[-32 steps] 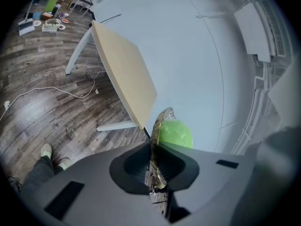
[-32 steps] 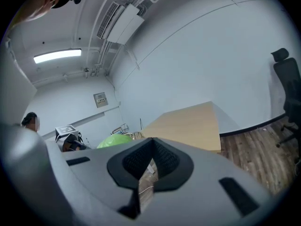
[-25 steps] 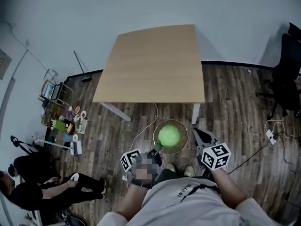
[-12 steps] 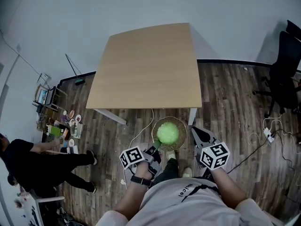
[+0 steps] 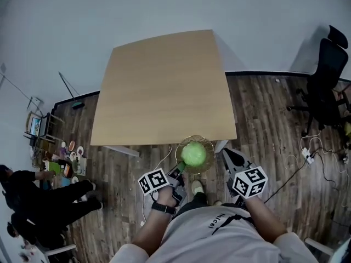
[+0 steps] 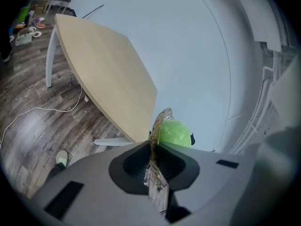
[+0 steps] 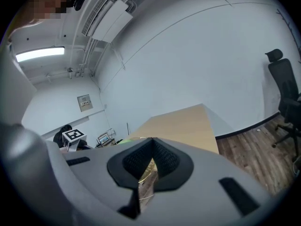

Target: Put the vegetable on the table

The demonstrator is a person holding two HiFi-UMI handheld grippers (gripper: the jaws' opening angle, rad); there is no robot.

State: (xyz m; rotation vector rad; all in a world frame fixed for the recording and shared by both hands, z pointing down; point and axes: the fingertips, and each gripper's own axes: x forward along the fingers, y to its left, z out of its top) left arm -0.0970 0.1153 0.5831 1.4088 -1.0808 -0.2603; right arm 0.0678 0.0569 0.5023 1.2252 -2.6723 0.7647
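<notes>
Head view | left gripper (image 5: 180,169) jaws just opening, basket (image 5: 196,138) rim clamped | right gripper (image 5: 224,154) clamps rim | shirt (image 5: 219,232) print unclear

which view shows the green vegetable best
The head view: the green vegetable sits whole in its bowl, seen from above. The left gripper view shows only part beyond the bowl rim pinched in the left tool. The right gripper view barely shows it.

Matt wooden table (image 5: 164,81), wood-plank floor (image 5: 263,119).
</notes>
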